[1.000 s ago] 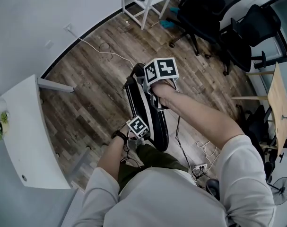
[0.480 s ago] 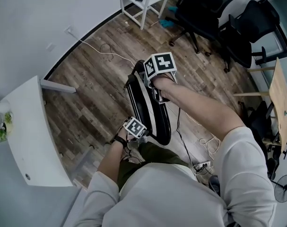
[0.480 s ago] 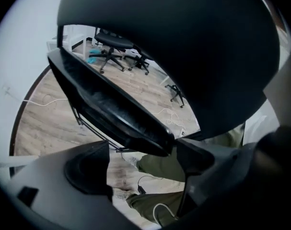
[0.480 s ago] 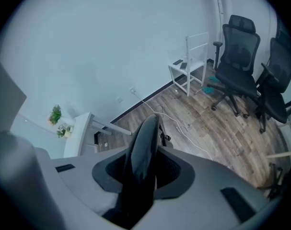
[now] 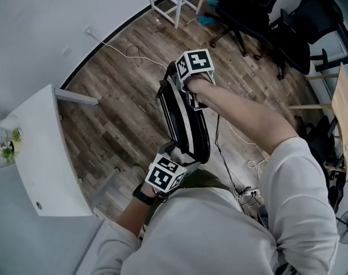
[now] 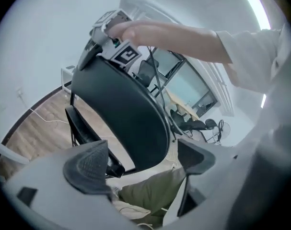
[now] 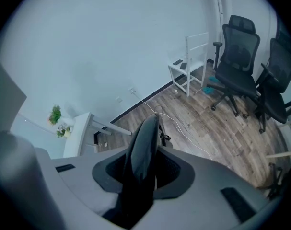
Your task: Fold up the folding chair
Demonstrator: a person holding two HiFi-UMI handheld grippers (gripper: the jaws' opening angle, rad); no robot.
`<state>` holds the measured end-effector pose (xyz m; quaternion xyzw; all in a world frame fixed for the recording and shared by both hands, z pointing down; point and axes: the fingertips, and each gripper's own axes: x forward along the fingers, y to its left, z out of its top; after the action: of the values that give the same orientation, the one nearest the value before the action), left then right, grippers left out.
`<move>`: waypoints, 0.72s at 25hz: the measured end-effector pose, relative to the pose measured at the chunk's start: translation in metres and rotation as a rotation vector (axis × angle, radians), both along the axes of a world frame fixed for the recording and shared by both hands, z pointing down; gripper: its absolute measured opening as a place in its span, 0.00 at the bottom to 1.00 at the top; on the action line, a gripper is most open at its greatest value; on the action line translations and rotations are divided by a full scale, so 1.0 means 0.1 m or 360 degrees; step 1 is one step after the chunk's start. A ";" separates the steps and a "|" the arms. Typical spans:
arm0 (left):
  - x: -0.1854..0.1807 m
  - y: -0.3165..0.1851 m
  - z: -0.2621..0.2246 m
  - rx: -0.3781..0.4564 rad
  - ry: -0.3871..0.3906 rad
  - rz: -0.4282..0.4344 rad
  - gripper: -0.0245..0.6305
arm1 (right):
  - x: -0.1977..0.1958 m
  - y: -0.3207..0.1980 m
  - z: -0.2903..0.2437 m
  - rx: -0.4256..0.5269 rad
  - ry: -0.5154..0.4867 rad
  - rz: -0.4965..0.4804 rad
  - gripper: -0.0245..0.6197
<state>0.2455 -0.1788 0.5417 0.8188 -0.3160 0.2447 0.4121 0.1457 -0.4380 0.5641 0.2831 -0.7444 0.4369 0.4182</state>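
chair [image 5: 182, 116] stands upright on the floor [image 5: 116, 96], just in front of the person. its black panels lie nearly flat together and show edge-on in the head view. judged: fold almost complete; final closing and steadying remain.

right tool [image 5: 189, 103] pinches the chair's top edge. its jaws have just been closing, and the right gripper view shows the thin black edge pressed between both pads.

left tool [image 5: 172, 153] is spread wide and its jaws have just been opening. nothing sits between the pads; the seat panel hangs ahead of them, untouched.

to do the step well:
- keep the right pinch firm and the chair plumb so it does not tip.
- bring the left tool to the lower panel edge and press it flush to the frame.
- push square and do not twist, or the panels may spring apart.

surroundings:
- counter [image 5: 45, 148] on the left, near but apart from the chair.
- office chairs [image 5: 251, 7] well apart, at the far side.
- white stand [image 5: 178, 7] by the wall.
- cable [image 5: 131, 55] on the floor beyond the chair.
- cords [image 5: 251, 164] beside the person's right; these could snag the legs if the chair swings that way.
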 end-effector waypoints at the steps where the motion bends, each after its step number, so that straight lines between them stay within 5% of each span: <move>1: 0.04 -0.04 -0.08 0.0026 -0.0026 -0.0031 0.71 | -0.01 0.00 0.00 0.0001 0.0001 0.0002 0.22; 14: 0.17 -0.35 0.23 0.0152 -0.0709 -0.0390 0.71 | -0.37 0.21 -0.03 0.0024 0.0046 0.0009 0.22; 18: 0.10 -0.40 0.35 0.0176 -0.0764 -0.0388 0.69 | -0.48 0.25 -0.03 0.0057 0.0078 -0.0010 0.21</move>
<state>0.2558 -0.2190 0.5763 0.7147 -0.5136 0.3627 0.3064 0.0976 -0.4130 0.5607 0.2989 -0.7424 0.4152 0.4326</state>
